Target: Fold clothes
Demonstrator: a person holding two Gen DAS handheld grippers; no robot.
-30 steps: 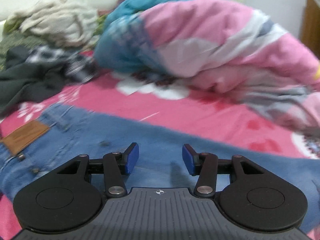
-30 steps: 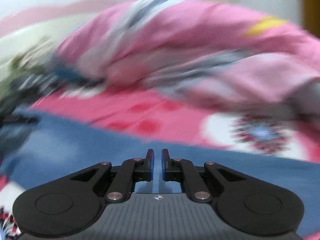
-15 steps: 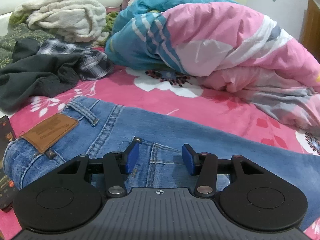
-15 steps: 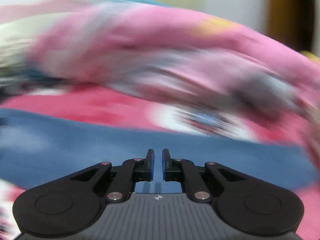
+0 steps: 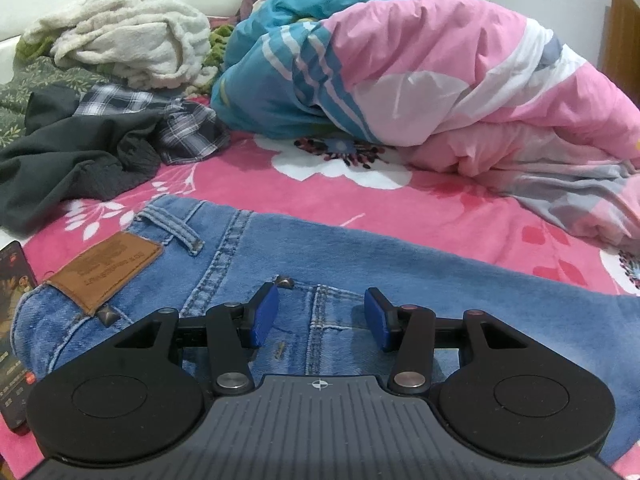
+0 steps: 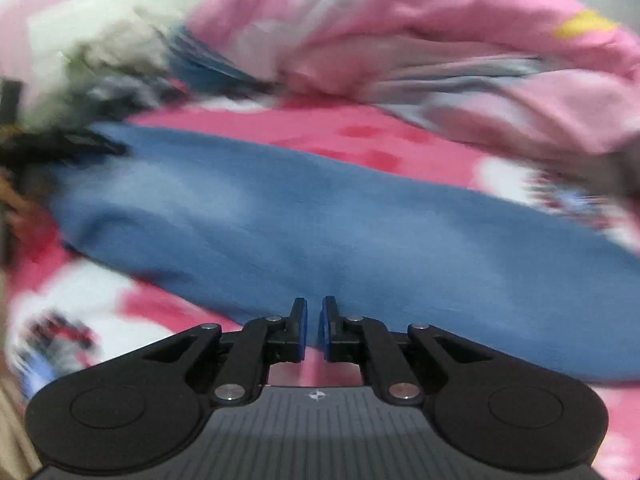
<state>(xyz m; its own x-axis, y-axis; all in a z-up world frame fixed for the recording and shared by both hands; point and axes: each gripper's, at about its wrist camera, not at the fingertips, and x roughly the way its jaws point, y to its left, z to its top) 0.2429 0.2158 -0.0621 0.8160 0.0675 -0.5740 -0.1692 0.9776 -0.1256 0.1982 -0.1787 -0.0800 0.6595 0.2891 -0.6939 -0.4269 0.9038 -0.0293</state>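
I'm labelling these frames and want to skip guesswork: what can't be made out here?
- Right wrist view: motion blur smears everything beyond the right hand-held gripper; the jeans show no seams.
- Left wrist view: the left hand-held gripper body hides the jeans' near part.
- Left wrist view: dark card cut off by the edge, print unreadable.

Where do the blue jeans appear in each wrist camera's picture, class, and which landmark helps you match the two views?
Left wrist view: the blue jeans fill the lower half, waistband and brown leather patch at lower left, under the left gripper.
Right wrist view: the jeans run as a blurred blue band from left to lower right, ahead of the right gripper.
Shared landmark: the pink quilt heaped behind them.
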